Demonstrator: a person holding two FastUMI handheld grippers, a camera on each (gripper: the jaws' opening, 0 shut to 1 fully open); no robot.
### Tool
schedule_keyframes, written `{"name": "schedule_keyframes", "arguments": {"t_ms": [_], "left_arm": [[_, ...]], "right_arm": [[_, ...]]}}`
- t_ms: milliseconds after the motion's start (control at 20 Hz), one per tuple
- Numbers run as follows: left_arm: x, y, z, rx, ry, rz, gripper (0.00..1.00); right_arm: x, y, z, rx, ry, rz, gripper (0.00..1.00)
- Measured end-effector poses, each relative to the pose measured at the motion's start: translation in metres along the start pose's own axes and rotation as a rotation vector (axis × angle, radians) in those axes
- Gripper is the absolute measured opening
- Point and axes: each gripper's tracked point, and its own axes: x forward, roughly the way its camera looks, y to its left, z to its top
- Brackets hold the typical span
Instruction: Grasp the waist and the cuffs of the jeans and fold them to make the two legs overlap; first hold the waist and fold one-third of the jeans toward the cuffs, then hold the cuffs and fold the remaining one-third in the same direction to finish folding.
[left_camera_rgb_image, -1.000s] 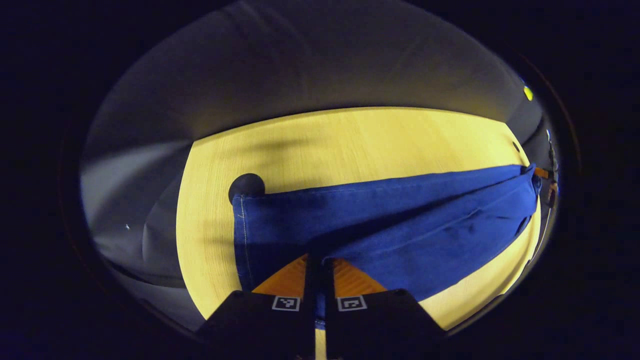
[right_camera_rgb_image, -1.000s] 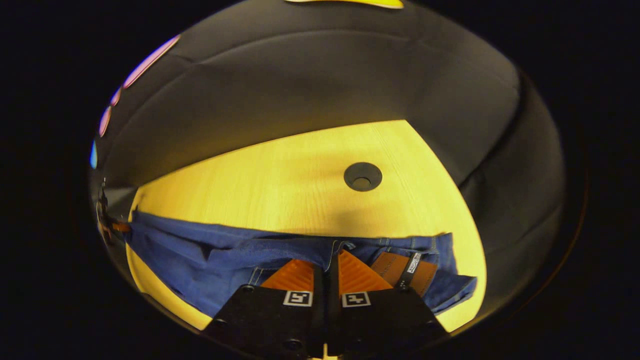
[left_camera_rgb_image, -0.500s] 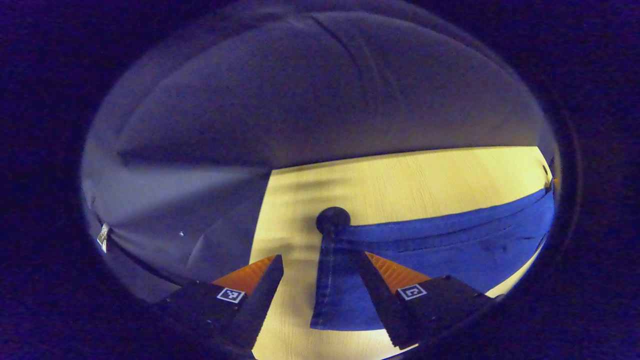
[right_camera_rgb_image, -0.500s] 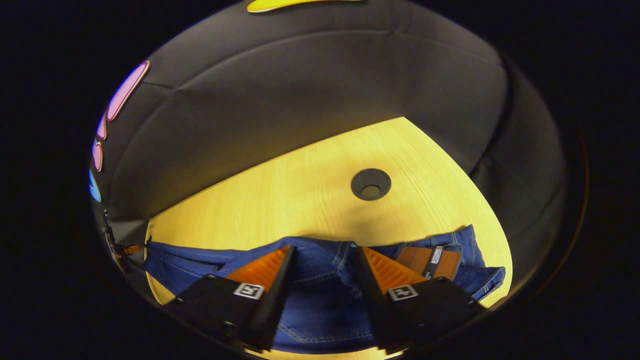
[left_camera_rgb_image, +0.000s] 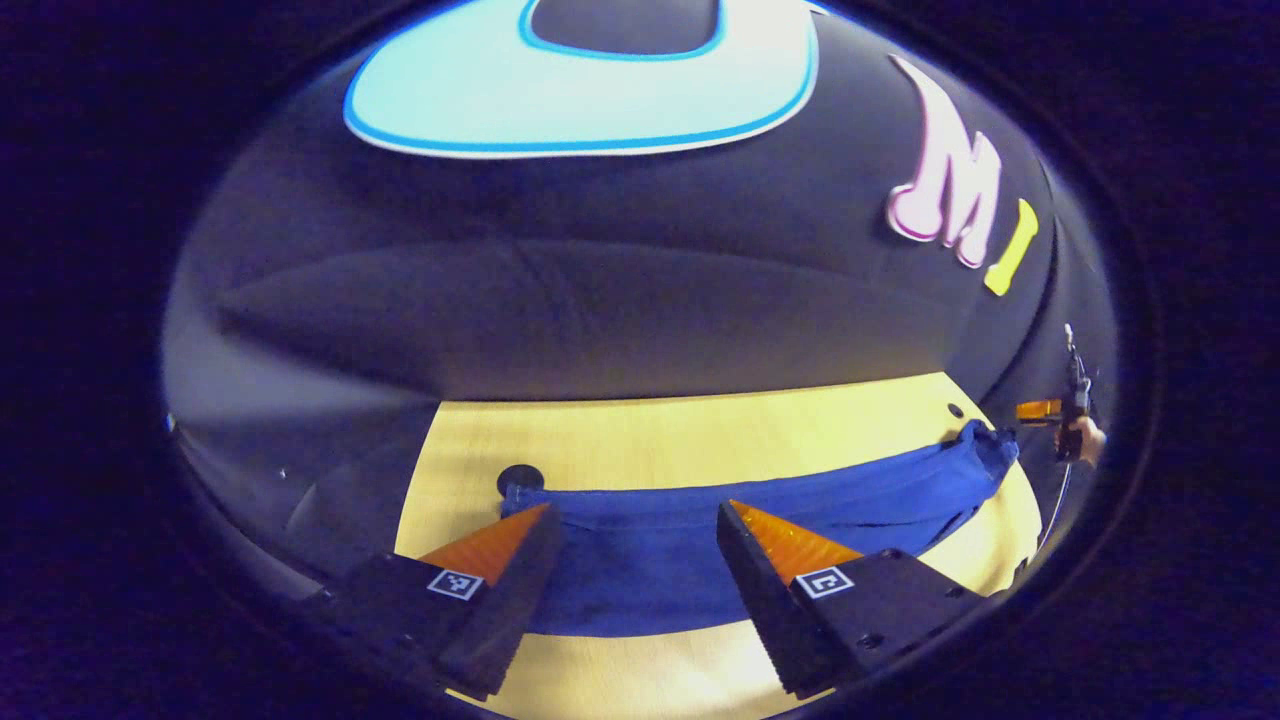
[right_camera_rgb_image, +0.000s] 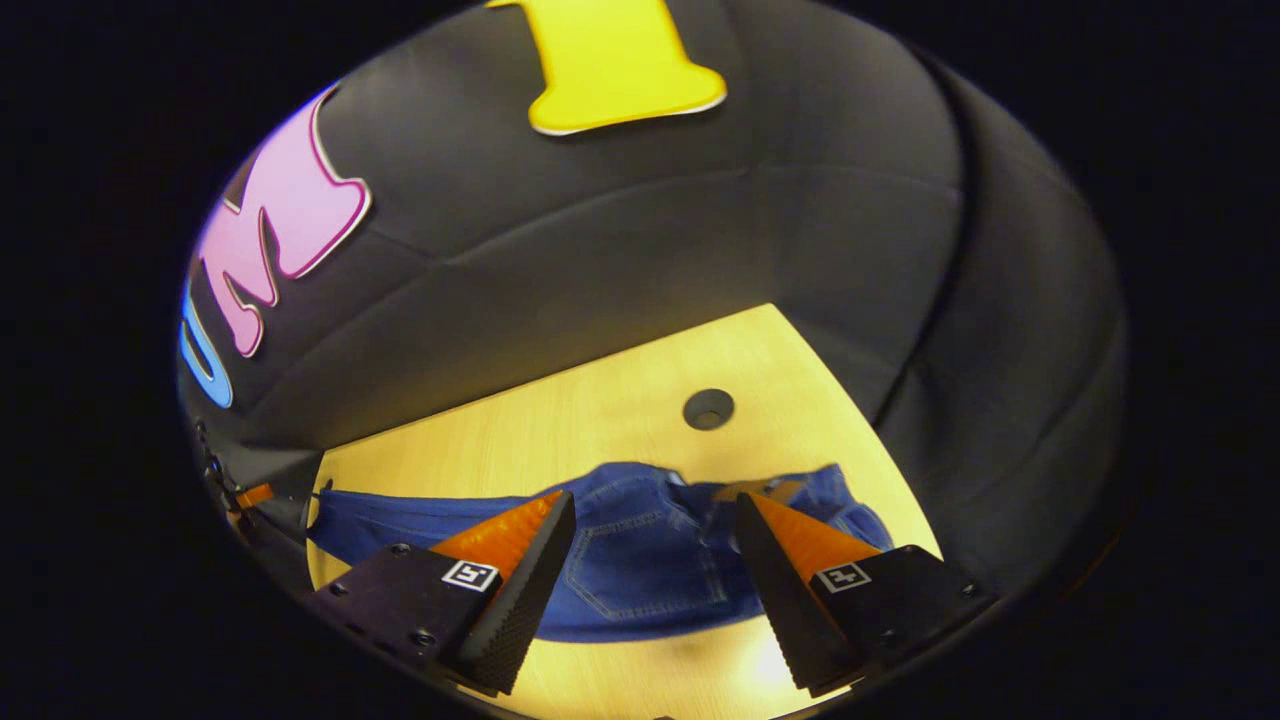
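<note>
The light wooden table (left_camera_rgb_image: 700, 430) carries the blue jeans (left_camera_rgb_image: 700, 560), folded lengthwise into one long band that runs left to right along its near part. In the right gripper view the waist end (right_camera_rgb_image: 650, 545), with a back pocket facing up, lies flat just beyond the fingers. The left gripper (left_camera_rgb_image: 635, 525) hangs above the cuff end with its jaws spread wide, gripping nothing. The right gripper (right_camera_rgb_image: 650, 515) is likewise released, clear of the denim. Two round dark holes sit in the tabletop: one (left_camera_rgb_image: 520, 480) touching the cuff corner, another (right_camera_rgb_image: 708, 409) just beyond the waist.
</note>
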Motion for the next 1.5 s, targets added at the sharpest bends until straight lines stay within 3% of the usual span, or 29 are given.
{"name": "schedule_keyframes", "arguments": {"t_ms": [200, 300, 600, 800, 850, 900, 950, 1000, 1150, 1200, 1300, 1500], "left_arm": [[-0.032, -0.059, -0.009, 0.006, -0.038, -0.118, 0.97], [-0.047, -0.073, -0.009, 0.011, -0.047, -0.15, 0.97], [-0.052, -0.078, -0.039, 0.061, 0.016, -0.136, 0.97], [-0.045, -0.072, -0.057, 0.086, 0.069, -0.104, 0.97], [-0.042, -0.073, -0.06, 0.084, 0.074, -0.1, 0.97], [-0.039, -0.073, -0.062, 0.082, 0.081, -0.095, 0.97], [-0.034, -0.072, -0.066, 0.08, 0.088, -0.089, 0.97], [-0.031, -0.074, -0.07, 0.077, 0.095, -0.085, 0.97], [-0.026, -0.078, -0.08, 0.078, 0.113, -0.071, 0.98], [-0.025, -0.08, -0.082, 0.076, 0.113, -0.07, 0.96], [-0.026, -0.082, -0.084, 0.058, 0.101, -0.069, 0.97], [-0.044, -0.08, -0.094, -0.002, 0.09, -0.1, 0.97]], "right_arm": [[-0.025, -0.033, -0.004, 0.233, -0.021, -0.04, 0.98], [-0.026, -0.063, -0.02, 0.308, 0.011, -0.113, 0.98], [0.012, -0.11, -0.072, 0.343, 0.141, -0.249, 0.99], [0.047, -0.113, -0.076, 0.438, 0.159, -0.276, 0.99], [0.045, -0.118, -0.063, 0.45, 0.11, -0.302, 0.99], [0.053, -0.123, -0.061, 0.479, 0.109, -0.314, 0.87], [0.056, -0.124, -0.057, 0.494, 0.095, -0.325, 0.87], [0.061, -0.128, -0.059, 0.482, 0.107, -0.335, 0.96], [0.062, -0.124, -0.06, 0.487, 0.117, -0.335, 0.3], [0.062, -0.123, -0.054, 0.482, 0.103, -0.33, 0.19], [0.059, -0.121, -0.05, 0.454, 0.069, -0.32, 0.07], [0.018, -0.088, -0.009, 0.378, -0.078, -0.254, 0.07]]}}
